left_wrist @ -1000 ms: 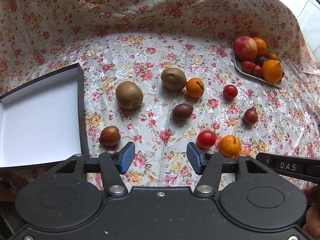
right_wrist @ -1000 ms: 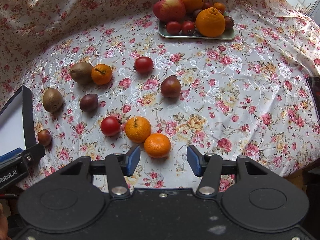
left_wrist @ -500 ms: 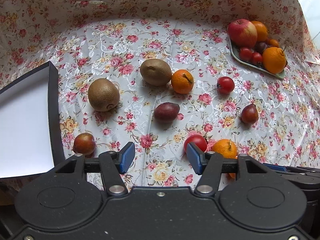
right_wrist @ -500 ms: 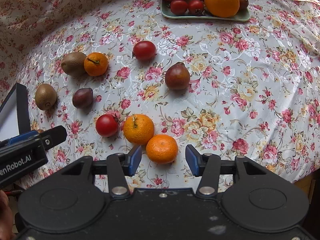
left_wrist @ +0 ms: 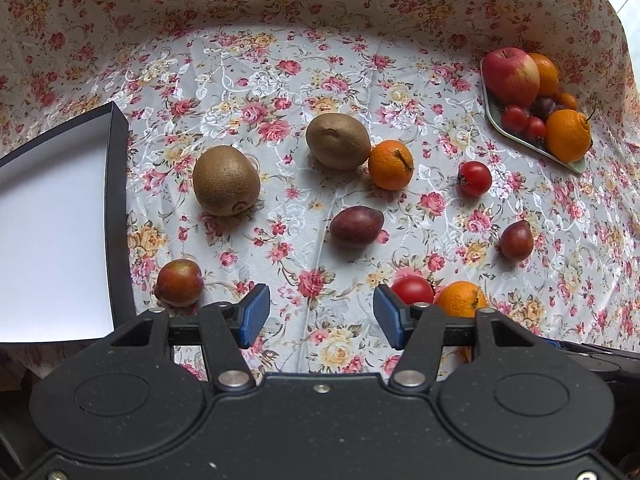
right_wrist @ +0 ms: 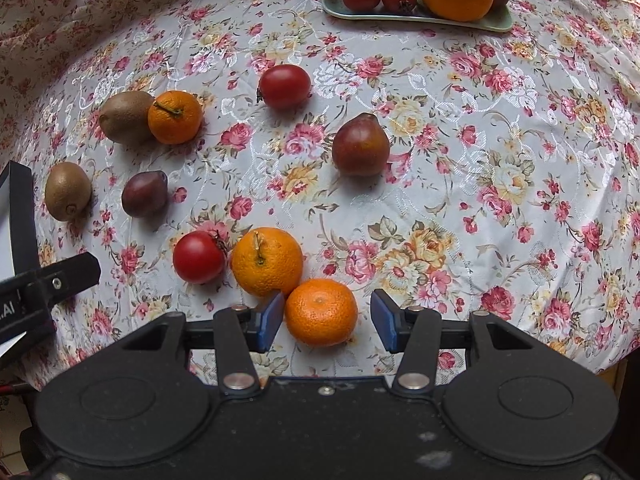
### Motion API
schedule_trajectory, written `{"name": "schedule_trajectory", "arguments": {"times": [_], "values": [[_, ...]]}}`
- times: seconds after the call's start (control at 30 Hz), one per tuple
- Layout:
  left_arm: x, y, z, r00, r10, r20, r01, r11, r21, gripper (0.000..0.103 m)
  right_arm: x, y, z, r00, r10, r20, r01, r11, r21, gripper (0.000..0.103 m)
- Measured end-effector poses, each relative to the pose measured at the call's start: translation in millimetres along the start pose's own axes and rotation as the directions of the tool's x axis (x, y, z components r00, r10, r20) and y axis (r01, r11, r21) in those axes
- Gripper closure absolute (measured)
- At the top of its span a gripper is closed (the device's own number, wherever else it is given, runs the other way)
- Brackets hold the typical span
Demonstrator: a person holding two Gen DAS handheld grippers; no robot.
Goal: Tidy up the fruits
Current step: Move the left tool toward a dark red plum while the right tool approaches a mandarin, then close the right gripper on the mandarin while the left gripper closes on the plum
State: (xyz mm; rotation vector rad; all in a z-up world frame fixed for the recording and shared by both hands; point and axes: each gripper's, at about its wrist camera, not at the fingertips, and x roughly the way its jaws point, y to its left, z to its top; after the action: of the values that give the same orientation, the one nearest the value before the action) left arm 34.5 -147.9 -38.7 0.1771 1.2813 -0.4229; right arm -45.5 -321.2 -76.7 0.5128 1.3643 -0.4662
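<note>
A floral tablecloth (left_wrist: 248,92) drapes the table and rises in folds behind; pale tiles (left_wrist: 628,4) show beyond.

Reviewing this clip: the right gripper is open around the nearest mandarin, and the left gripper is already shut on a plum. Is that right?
Not quite. The left gripper is open and holds nothing; the left wrist view shows only floral cloth between its fingers, with the reddish plum lying apart to its left. The rest holds: the right gripper is open around the nearest mandarin.

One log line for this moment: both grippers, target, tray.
right gripper: open, straddling nearest mandarin, not closed | left gripper: open, empty, over cloth | tray: partly filled | white box: no fruit visible
</note>
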Motion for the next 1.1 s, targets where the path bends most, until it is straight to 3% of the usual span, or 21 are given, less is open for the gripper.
{"name": "schedule_trajectory", "arguments": {"times": [0.2,0.27,0.57,0.8,1.0,1.1], "values": [[-0.5,0.0,-0.5,1.000,-0.009,-0.004,0.009,1.000,-0.003,0.041,11.5,6.2,-1.3,0.999,-0.024,-0.026,0.024,1.000,-0.007,0.055],[-1.0,0.5,-0.2,1.000,-0.011,-0.002,0.011,1.000,-0.004,0.041,16.9,7.8,-2.7,0.999,-0.029,-0.039,0.029,0.999,-0.013,0.061],[-5.8,6.1,-0.2,1.000,-0.005,0.012,0.005,1.000,0.002,0.041,9.8,11.3,-5.2,0.997,-0.079,-0.002,0.079,0.997,0.003,0.062],[-19.6,26.8,8.2,0.998,0.008,0.061,-0.005,0.999,-0.048,0.041,-20.5,0.0,10.0,0.995,-0.065,0.069,0.060,0.995,0.073,0.062],[-31.6,58.0,12.9,0.995,0.036,0.096,-0.025,0.994,-0.110,0.041,-37.0,16.8,14.9,0.995,0.005,0.101,-0.012,0.998,0.066,0.062],[-24.0,74.3,13.6,0.997,0.034,0.072,-0.023,0.989,-0.149,0.041,-40.9,30.4,14.1,0.994,0.039,0.102,-0.044,0.998,0.042,0.062]]}}
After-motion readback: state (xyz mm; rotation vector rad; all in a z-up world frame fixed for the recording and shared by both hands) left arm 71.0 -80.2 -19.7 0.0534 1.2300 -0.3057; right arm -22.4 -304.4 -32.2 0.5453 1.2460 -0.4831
